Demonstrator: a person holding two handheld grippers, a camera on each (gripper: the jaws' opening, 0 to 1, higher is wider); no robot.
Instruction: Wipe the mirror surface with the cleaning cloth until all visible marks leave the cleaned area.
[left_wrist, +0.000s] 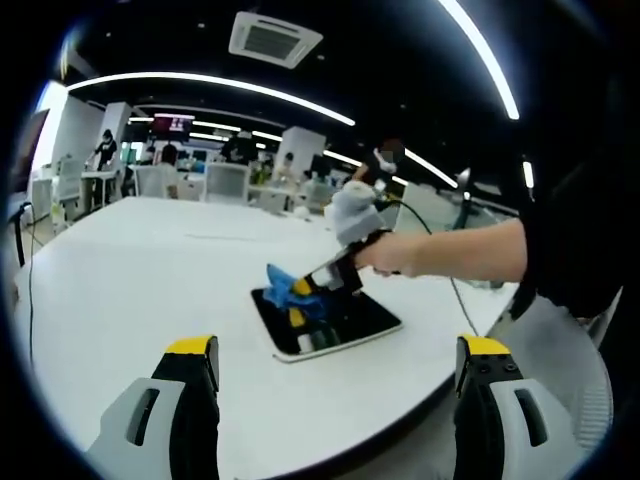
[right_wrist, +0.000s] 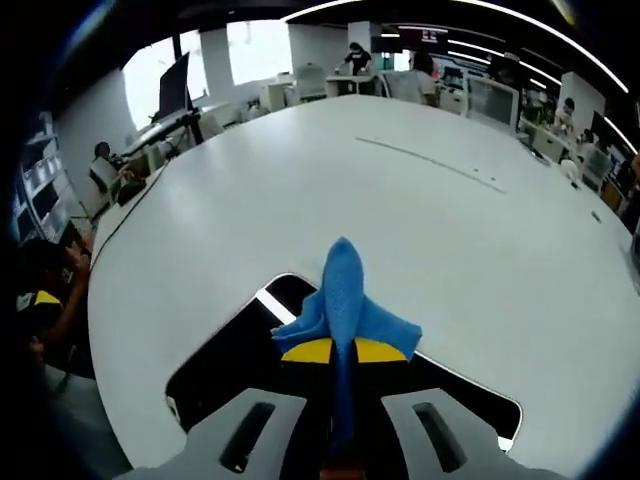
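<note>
Yellow-tipped jaws of the right hand-held gripper (right_wrist: 343, 350) are clamped on the blue cleaning cloth (right_wrist: 345, 300), which rests on the dark mirror (right_wrist: 225, 365) lying flat on the white bench (right_wrist: 400, 200). From the left gripper view, the left hand-held gripper (left_wrist: 340, 352) hovers with jaws wide apart, well short of the mirror (left_wrist: 340, 322); a hand (left_wrist: 385, 250) holds the right hand-held gripper (left_wrist: 310, 290) over it, the cloth (left_wrist: 285, 285) apparently touching the glass

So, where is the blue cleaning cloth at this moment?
The blue cleaning cloth is pinched in the right gripper, over the dark mirror lying flat on the white table, near the table's edge.
</note>
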